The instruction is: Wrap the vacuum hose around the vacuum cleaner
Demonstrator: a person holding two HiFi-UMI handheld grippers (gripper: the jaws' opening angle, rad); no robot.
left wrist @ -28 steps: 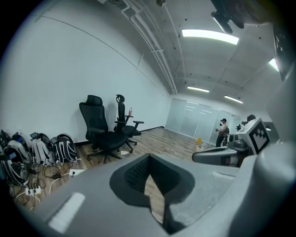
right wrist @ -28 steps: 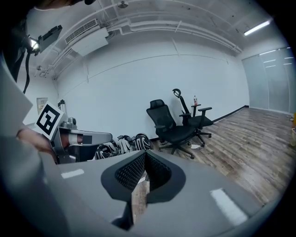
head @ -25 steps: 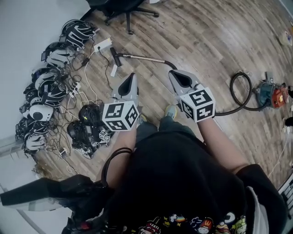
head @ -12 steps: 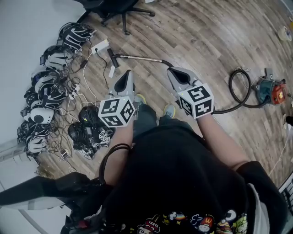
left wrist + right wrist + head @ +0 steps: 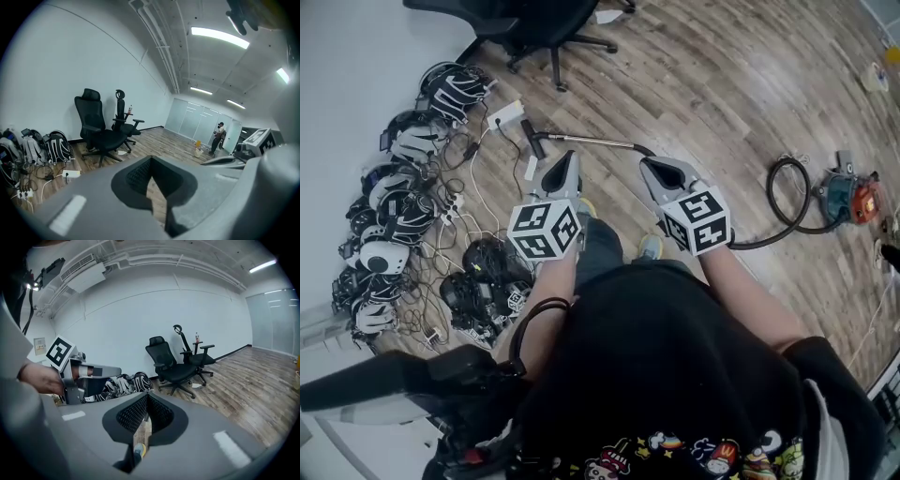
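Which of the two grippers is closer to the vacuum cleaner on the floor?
Right. The vacuum cleaner lies off to the person's right. The right gripper is on that side, well apart from it; the left gripper is farther away, beyond the right one.

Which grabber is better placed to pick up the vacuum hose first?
Right, probably. The right gripper hangs above the hose, which runs to the vacuum cleaner on that side; the left gripper is farther off. Both are empty.
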